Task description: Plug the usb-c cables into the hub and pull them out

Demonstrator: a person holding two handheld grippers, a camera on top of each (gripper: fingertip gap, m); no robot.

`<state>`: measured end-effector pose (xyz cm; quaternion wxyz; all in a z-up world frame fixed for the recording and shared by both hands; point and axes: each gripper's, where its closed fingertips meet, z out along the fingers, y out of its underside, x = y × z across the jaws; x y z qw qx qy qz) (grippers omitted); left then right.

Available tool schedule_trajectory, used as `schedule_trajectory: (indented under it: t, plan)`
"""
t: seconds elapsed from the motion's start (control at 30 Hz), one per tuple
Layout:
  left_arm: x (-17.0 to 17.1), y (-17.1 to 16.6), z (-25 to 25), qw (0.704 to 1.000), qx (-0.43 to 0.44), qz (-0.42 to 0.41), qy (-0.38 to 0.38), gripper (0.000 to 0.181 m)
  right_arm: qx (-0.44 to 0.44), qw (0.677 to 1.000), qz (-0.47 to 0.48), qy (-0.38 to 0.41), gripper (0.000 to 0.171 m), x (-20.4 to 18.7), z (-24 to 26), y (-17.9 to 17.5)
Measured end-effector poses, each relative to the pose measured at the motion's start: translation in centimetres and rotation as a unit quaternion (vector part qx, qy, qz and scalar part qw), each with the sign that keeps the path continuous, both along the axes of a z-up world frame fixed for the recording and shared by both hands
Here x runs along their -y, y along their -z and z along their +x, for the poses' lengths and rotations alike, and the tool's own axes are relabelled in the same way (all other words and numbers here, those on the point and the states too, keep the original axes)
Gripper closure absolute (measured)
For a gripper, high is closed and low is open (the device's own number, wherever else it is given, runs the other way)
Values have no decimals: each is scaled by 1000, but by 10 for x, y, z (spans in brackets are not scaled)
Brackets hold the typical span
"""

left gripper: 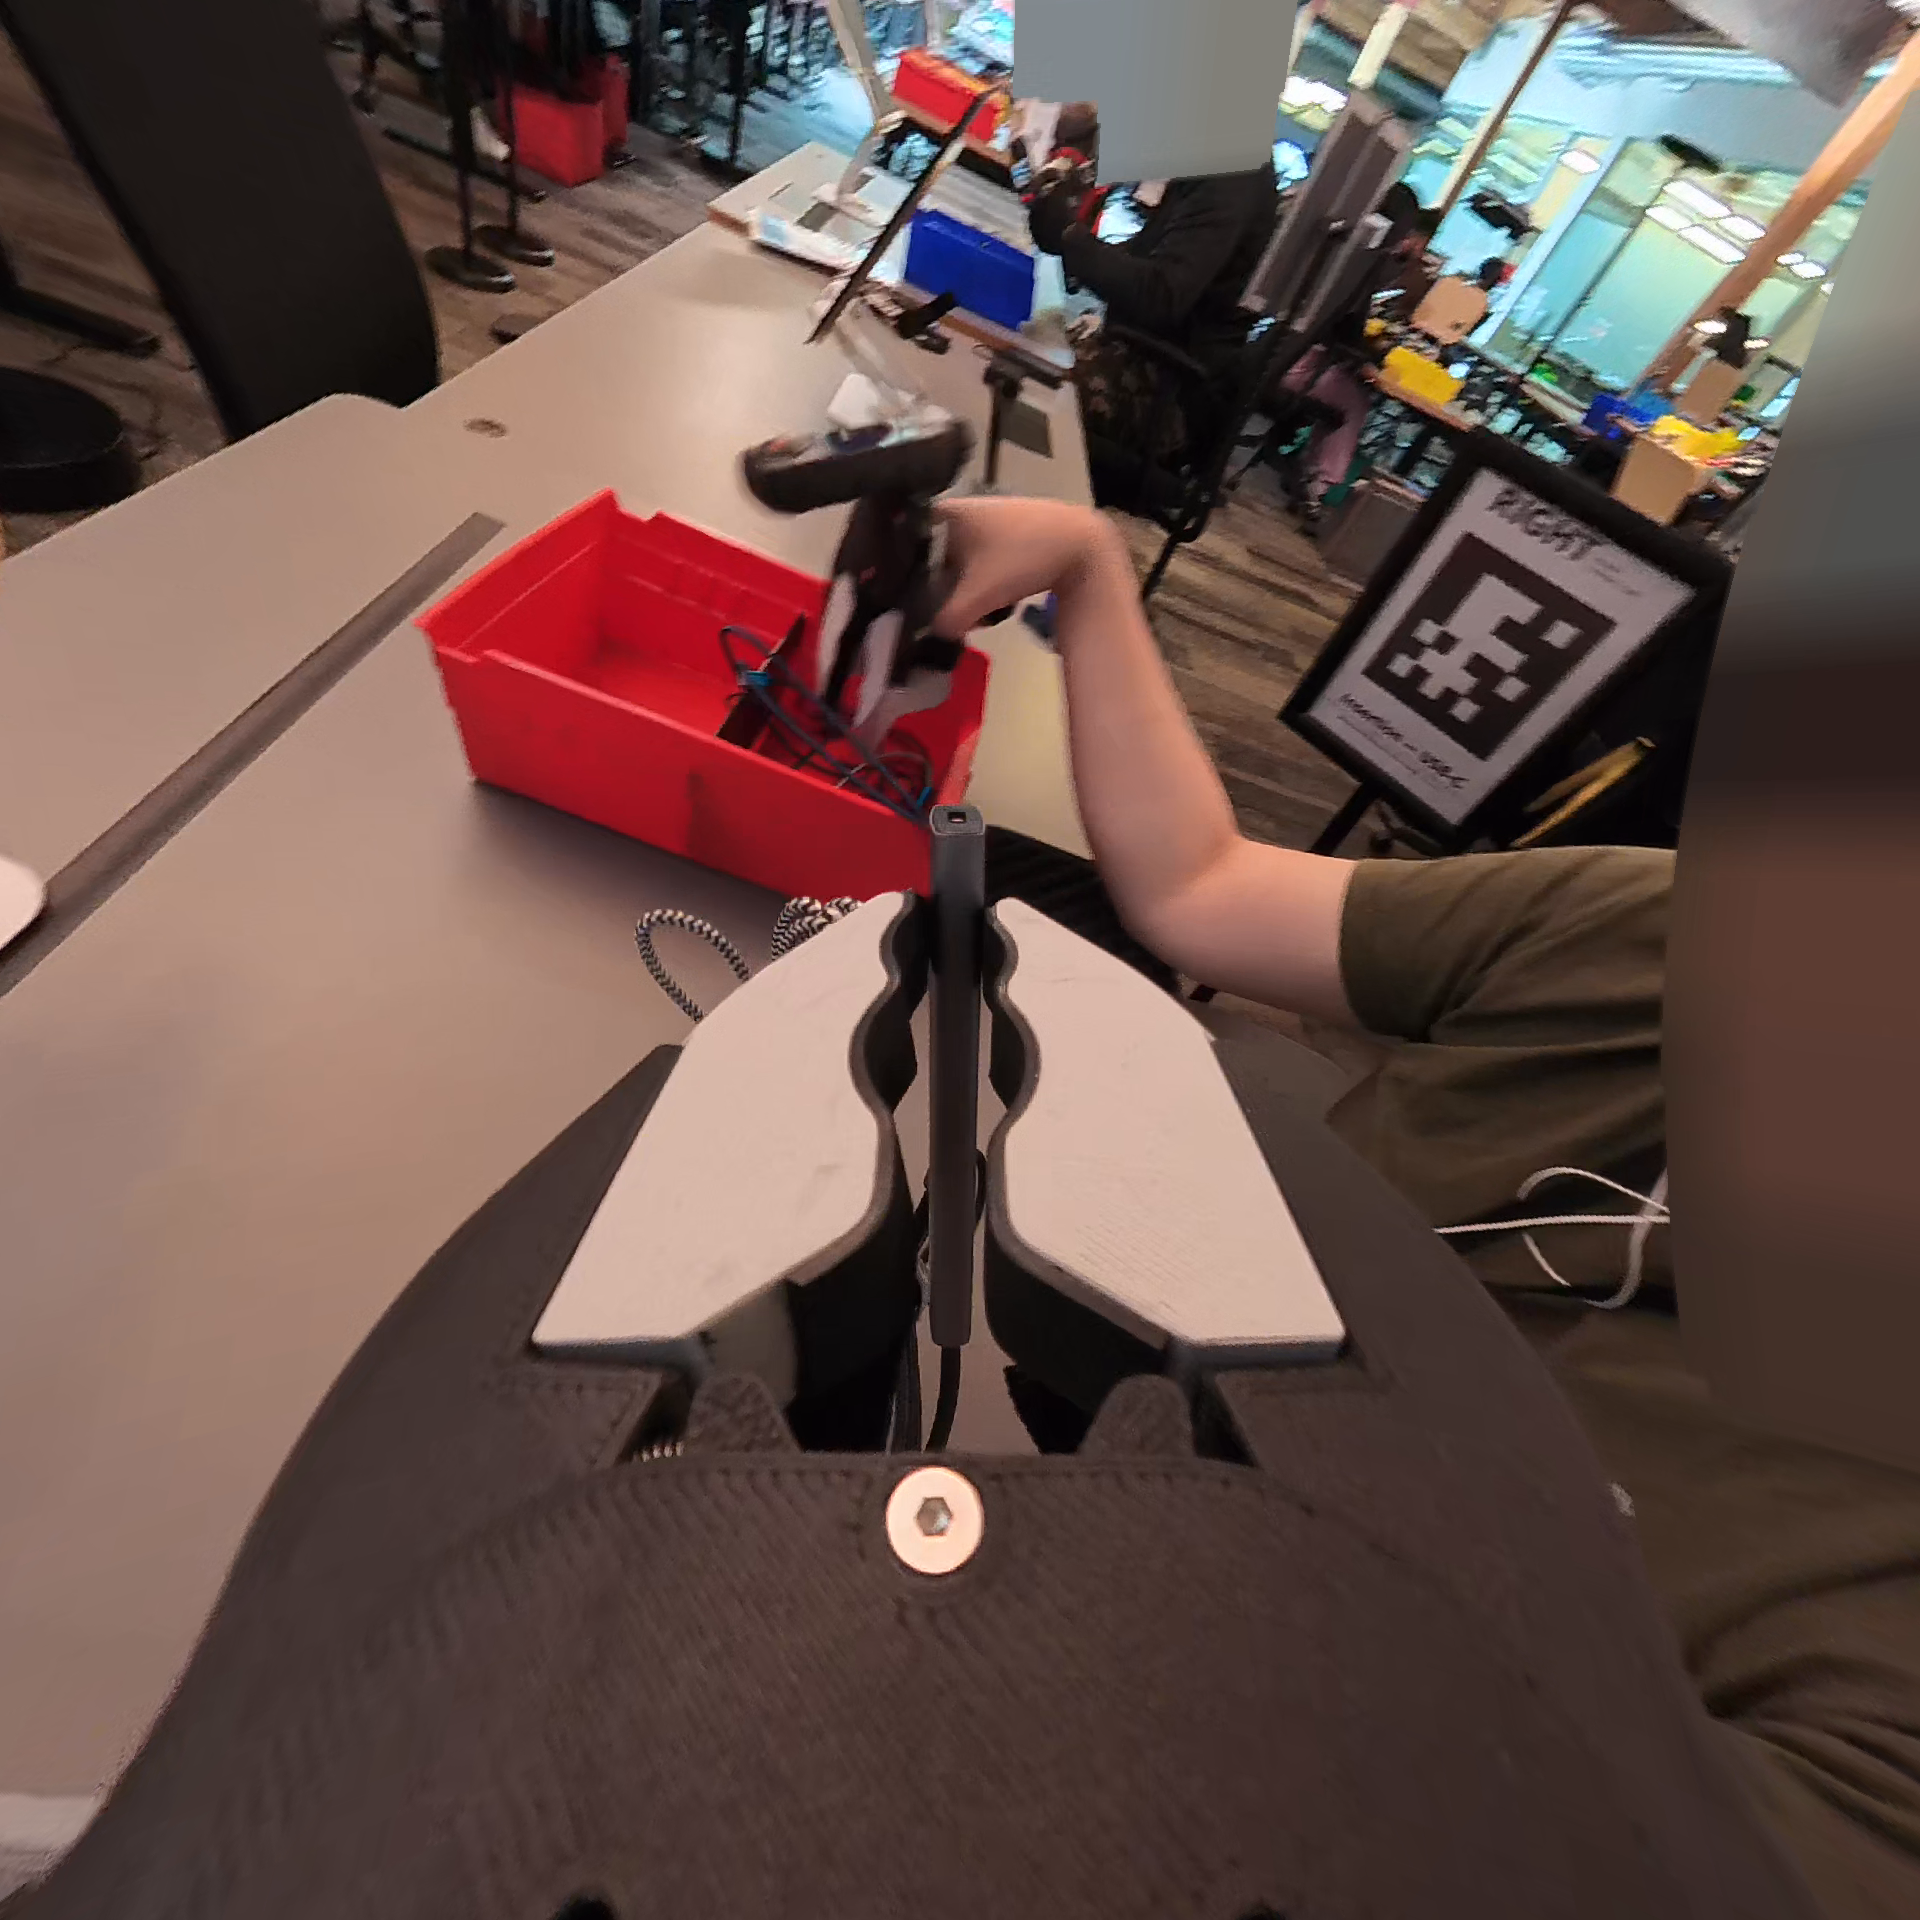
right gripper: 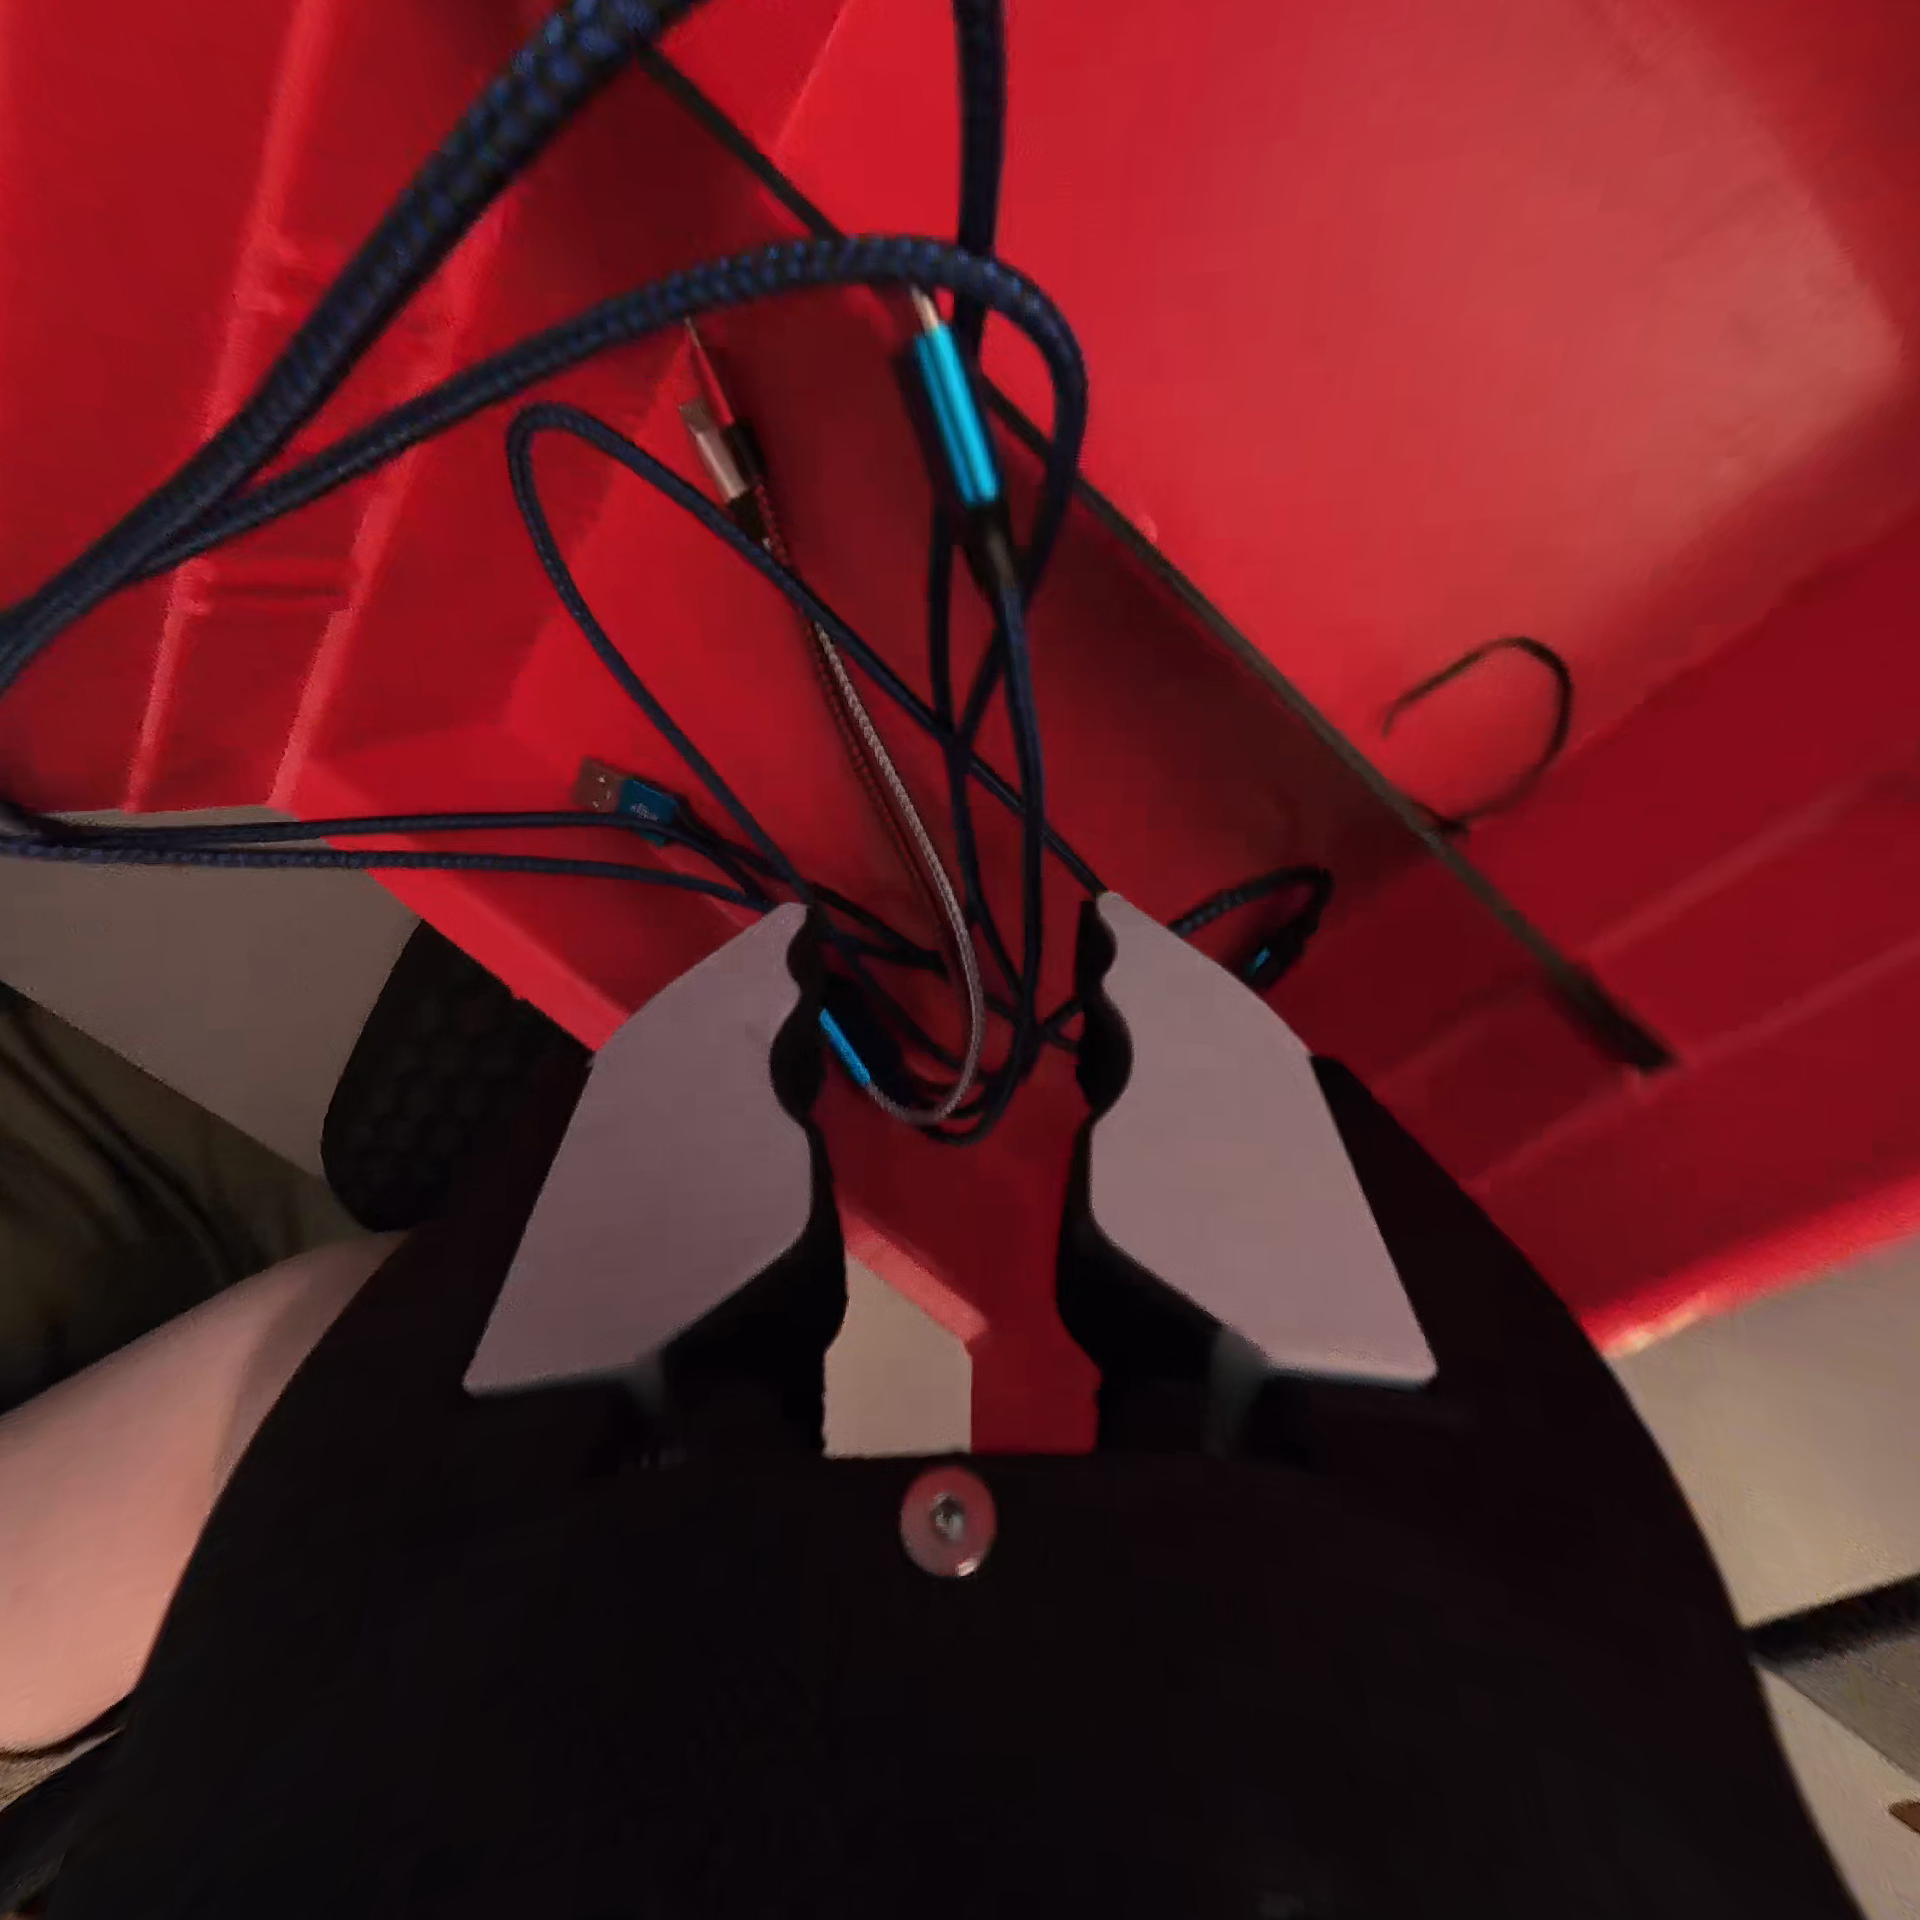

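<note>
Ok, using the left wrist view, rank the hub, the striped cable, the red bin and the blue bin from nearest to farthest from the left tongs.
1. Hub: clamped between the left tongs, standing upright.
2. Striped cable: on the table just beyond the tips, slightly left.
3. Red bin: farther along the table, ahead and left, with the right tongs dipping into it.
4. Blue bin: far back on the next table.
</note>
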<state>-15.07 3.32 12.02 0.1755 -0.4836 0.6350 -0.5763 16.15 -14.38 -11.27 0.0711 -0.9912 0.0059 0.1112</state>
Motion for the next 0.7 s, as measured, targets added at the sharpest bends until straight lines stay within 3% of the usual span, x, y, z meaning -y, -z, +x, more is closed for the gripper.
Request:
schedule_trajectory:
  t: [0.17,0.33,0.5,0.7]
  plan:
    - [-9,16,12,998,-30,35,-39,173,87,995,34,42,120,15,19,-32]
    - [-18,30,30,988,-52,107,-96,173,228,967,82,78,120,17,40,-81]
    - [-29,45,51,959,-67,219,-169,173,324,919,222,36,119,-23,28,-144]
    - [-21,64,77,907,-76,365,-196,173,348,850,395,-28,109,-82,-17,-203]
